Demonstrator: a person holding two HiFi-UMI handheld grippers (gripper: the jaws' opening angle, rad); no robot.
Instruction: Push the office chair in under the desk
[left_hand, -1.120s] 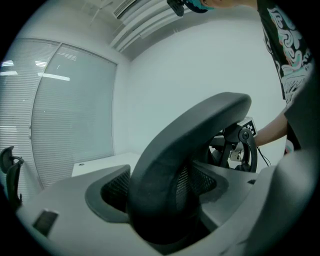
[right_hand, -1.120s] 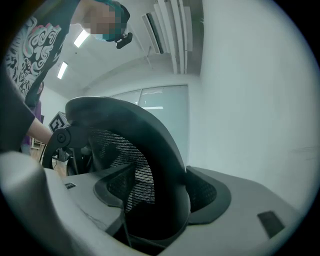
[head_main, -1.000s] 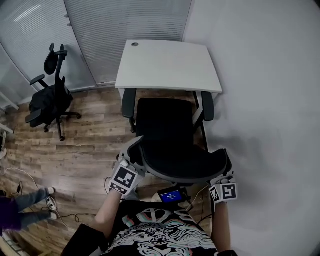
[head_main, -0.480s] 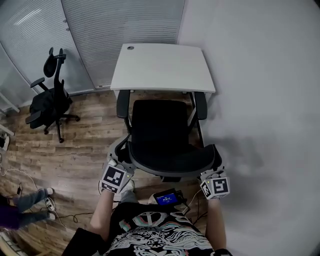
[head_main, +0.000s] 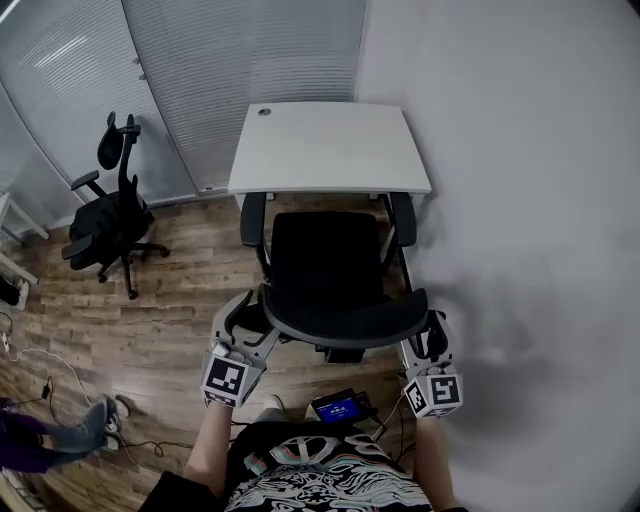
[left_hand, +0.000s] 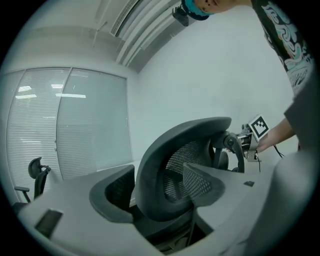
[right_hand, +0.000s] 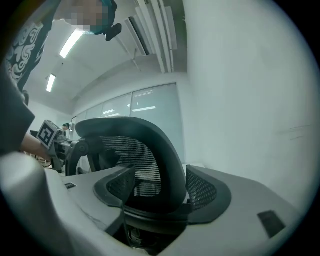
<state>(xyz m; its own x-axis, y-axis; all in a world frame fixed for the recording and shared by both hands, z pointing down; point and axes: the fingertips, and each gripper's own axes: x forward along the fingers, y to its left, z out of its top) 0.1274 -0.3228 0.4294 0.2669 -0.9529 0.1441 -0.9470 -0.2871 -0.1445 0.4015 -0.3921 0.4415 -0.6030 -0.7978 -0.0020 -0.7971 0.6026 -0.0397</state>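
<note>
A black mesh office chair (head_main: 328, 262) faces the white desk (head_main: 330, 145), its armrests right at the desk's front edge. I stand behind its curved backrest (head_main: 345, 322). My left gripper (head_main: 250, 328) is at the backrest's left corner. Its jaws have just been closing, and in the left gripper view the rim (left_hand: 160, 165) sits gripped between the pads (left_hand: 114, 192). My right gripper (head_main: 430, 338) is shut on the right corner, the rim (right_hand: 165, 165) filling the gap between its pads (right_hand: 204, 192).
A second black office chair (head_main: 110, 205) stands left, near the blind-covered glass partition (head_main: 200, 70). A plain wall (head_main: 520, 200) runs close along the desk's right side. Cables and a small blue-screened device (head_main: 340, 408) lie on the wood floor by my feet. Someone's legs (head_main: 55, 432) show lower left.
The chair has rolled a little toward the desk, both grippers following at its backrest corners. The view has shifted, and the second chair and legs sit further right.
</note>
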